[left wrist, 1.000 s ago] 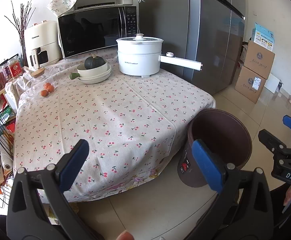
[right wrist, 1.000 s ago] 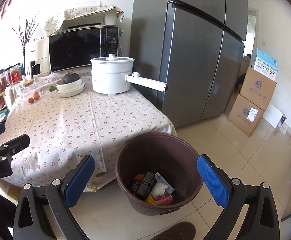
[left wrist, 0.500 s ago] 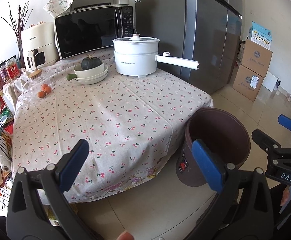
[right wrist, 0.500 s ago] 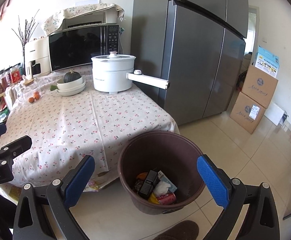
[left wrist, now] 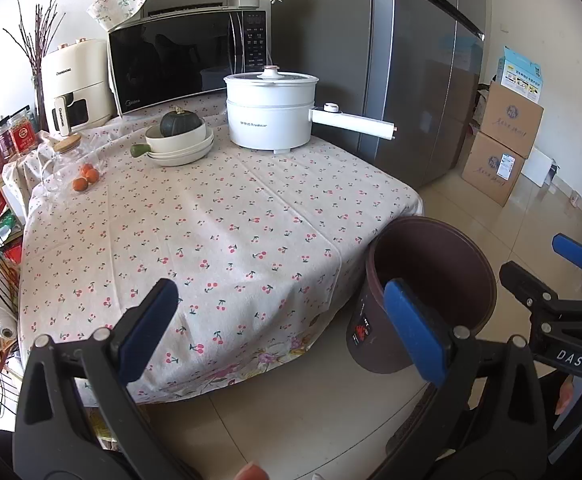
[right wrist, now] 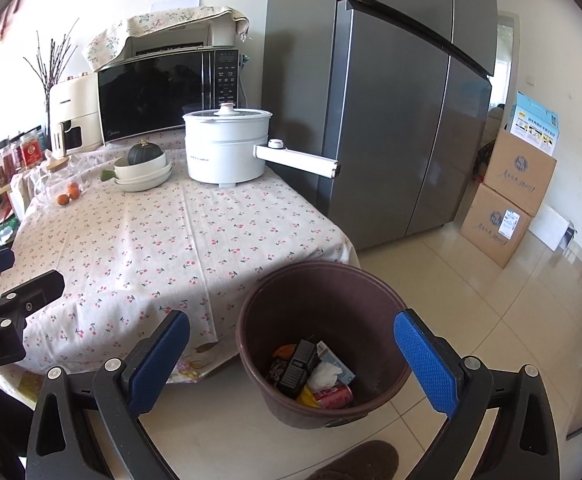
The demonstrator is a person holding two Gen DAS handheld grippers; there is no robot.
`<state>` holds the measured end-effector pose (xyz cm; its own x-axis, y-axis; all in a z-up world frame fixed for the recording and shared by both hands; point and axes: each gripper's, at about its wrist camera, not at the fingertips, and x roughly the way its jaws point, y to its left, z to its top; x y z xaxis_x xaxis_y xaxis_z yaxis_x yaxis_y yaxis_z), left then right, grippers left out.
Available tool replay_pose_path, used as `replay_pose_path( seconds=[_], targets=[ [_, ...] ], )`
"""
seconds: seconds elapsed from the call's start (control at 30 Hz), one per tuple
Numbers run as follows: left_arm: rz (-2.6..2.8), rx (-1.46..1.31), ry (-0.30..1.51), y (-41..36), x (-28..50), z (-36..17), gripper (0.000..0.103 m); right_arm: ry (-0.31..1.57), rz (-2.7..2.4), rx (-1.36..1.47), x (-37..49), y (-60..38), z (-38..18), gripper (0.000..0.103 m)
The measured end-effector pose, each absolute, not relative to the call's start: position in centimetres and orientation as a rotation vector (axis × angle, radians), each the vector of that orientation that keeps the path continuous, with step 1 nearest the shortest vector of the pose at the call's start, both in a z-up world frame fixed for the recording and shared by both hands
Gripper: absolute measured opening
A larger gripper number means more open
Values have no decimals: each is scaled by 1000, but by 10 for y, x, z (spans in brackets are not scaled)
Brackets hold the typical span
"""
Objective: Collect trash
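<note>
Here, the fridge (right wrist: 391, 112) stands tallest, grey, behind the table's far right corner. Stacked cardboard boxes (right wrist: 507, 196) sit on the floor to its right. The table (left wrist: 195, 240) fills most of my left view, covered by a cherry-print cloth that hangs over the near edge. At the back of it: a microwave (left wrist: 187, 60) with a floral cloth draped on top, a cream air fryer (left wrist: 77, 84) to its left, and a white electric pot (left wrist: 271, 110) with its long handle pointing right.

The brown trash bin (right wrist: 319, 344) stands on the tiled floor just beside the table's near right corner. Inside it lie a crumpled white tissue (right wrist: 323, 374), a red can (right wrist: 333, 396), a black packet (right wrist: 297, 366) and other wrappers I cannot make out.

My right gripper (right wrist: 291, 364) hangs above the bin, blue pads spread wide, nothing between them. My left gripper (left wrist: 279, 332) is also spread wide and empty, held over the table's near edge.

Smaller items: stacked cream bowls (left wrist: 181, 146) with a dark green squash (left wrist: 181, 123) on top, and small oranges (left wrist: 85, 178) near a glass jar at the left edge.
</note>
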<state>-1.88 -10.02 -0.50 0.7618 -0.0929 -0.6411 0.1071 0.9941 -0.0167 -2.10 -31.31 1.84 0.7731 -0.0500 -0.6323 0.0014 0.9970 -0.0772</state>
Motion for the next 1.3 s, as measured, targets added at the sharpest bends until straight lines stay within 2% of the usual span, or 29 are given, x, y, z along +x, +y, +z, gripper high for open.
replay_pose_path(
  seconds=[1.3],
  targets=[
    [-100, 34, 675, -101, -24, 1, 102, 687, -37, -74, -22, -313, 18, 103]
  ],
)
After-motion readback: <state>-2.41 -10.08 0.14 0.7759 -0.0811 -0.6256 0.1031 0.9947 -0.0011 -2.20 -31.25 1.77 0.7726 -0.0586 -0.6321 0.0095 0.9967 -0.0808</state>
